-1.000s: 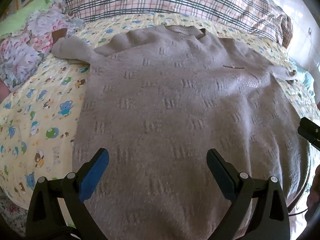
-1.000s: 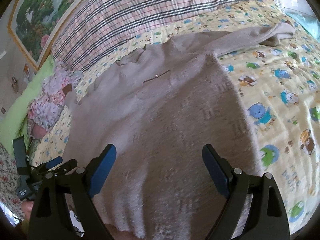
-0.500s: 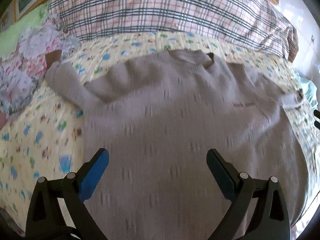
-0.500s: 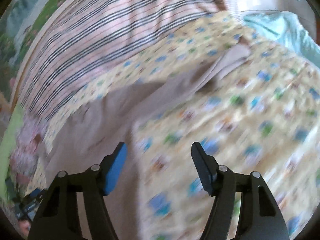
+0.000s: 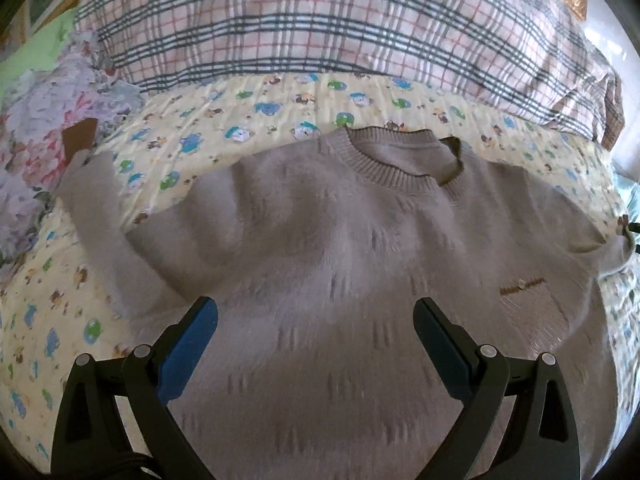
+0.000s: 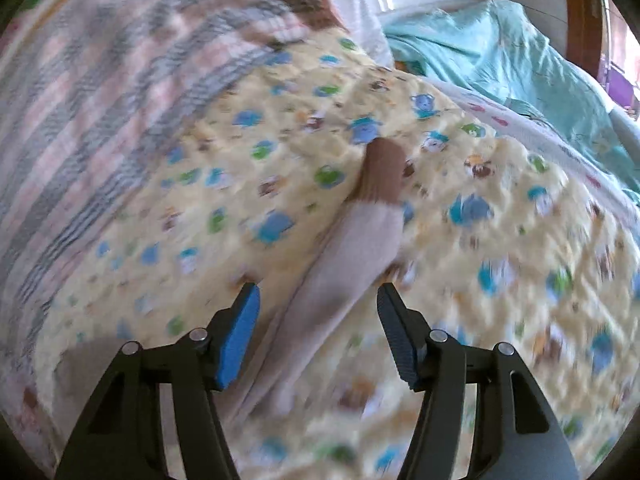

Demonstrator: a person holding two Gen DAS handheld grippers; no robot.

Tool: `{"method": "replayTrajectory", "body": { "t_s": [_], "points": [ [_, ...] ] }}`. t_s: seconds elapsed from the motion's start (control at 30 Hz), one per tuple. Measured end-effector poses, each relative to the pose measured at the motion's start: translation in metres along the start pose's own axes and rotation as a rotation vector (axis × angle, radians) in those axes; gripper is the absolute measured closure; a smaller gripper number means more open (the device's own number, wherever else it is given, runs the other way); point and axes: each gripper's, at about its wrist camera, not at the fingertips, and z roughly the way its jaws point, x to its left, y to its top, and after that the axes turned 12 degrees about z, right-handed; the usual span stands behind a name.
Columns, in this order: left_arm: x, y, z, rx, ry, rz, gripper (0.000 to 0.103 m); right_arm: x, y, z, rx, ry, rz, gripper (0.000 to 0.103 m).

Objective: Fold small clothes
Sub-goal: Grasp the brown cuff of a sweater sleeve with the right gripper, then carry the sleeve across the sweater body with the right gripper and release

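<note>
The sweater (image 5: 320, 264) lies flat and face up on the bed (image 5: 248, 120), neck toward the plaid pillow (image 5: 320, 20), on a cartoon-print sheet. On the left, its left sleeve (image 5: 100, 232) runs out and back toward a floral heap (image 5: 44, 128). In the middle, the body is spread wide with the ribbed collar (image 5: 400, 160) open. On the right, the other sleeve (image 6: 352, 248) stretches across the sheet toward a teal blanket (image 6: 500, 60), its cuff (image 6: 382, 172) showing a darker inner side.

By my reading, no fold is made yet: both sleeves are out and the hem is not brought up, so the spreading looks done and all the folding is left. The likely first step is to bring the right sleeve over the body.

The left claw (image 5: 316, 344) hovers over the chest of the sweater, its 2 blue pads (image 5: 188, 352) wide apart, with nothing between them and no contact that I can see. The right claw (image 6: 318, 336) is over the right sleeve, which runs up between its pads. The jaws are closing, about half apart, but there is a clear gap on each side of the cloth, so it grips nothing yet. That view is blurred, so I cannot tell whether the tips touch the sheet.
</note>
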Motion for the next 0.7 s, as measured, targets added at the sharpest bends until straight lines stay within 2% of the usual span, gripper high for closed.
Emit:
{"method": "replayTrajectory", "body": {
  "t_s": [0.1,0.17,0.23,0.27,0.3,0.37,0.47,0.6,0.7],
  "points": [
    [-0.001,0.005,0.02,0.024,-0.001,0.01,0.004,-0.001,0.012,0.027,0.04,-0.066,0.011,0.041],
    [-0.001,0.007,0.031,0.042,-0.01,0.013,0.004,-0.003,0.013,0.034,0.046,-0.094,-0.004,0.058],
    [0.0,0.007,0.04,0.056,-0.022,0.013,0.004,-0.006,0.013,0.031,0.028,-0.085,-0.007,0.083],
    [0.0,0.007,0.043,0.065,-0.024,0.012,0.004,-0.007,0.012,0.025,0.006,-0.072,-0.018,0.089],
    [0.002,0.006,0.045,0.067,-0.028,0.008,0.004,-0.006,0.01,0.016,-0.019,-0.038,-0.021,0.091],
    [0.007,0.007,0.042,0.053,-0.051,-0.013,0.004,0.001,0.005,-0.005,-0.069,0.096,-0.037,0.093],
    [0.012,0.002,0.037,0.05,-0.08,-0.039,0.004,0.03,-0.014,-0.041,-0.124,0.259,-0.121,0.093],
    [0.019,-0.006,0.025,0.041,-0.11,-0.063,0.004,0.092,-0.066,-0.081,-0.103,0.533,-0.269,0.093],
    [0.027,-0.013,0.014,0.028,-0.132,-0.084,0.004,0.14,-0.117,-0.096,-0.044,0.662,-0.375,0.093]
  ]
}}
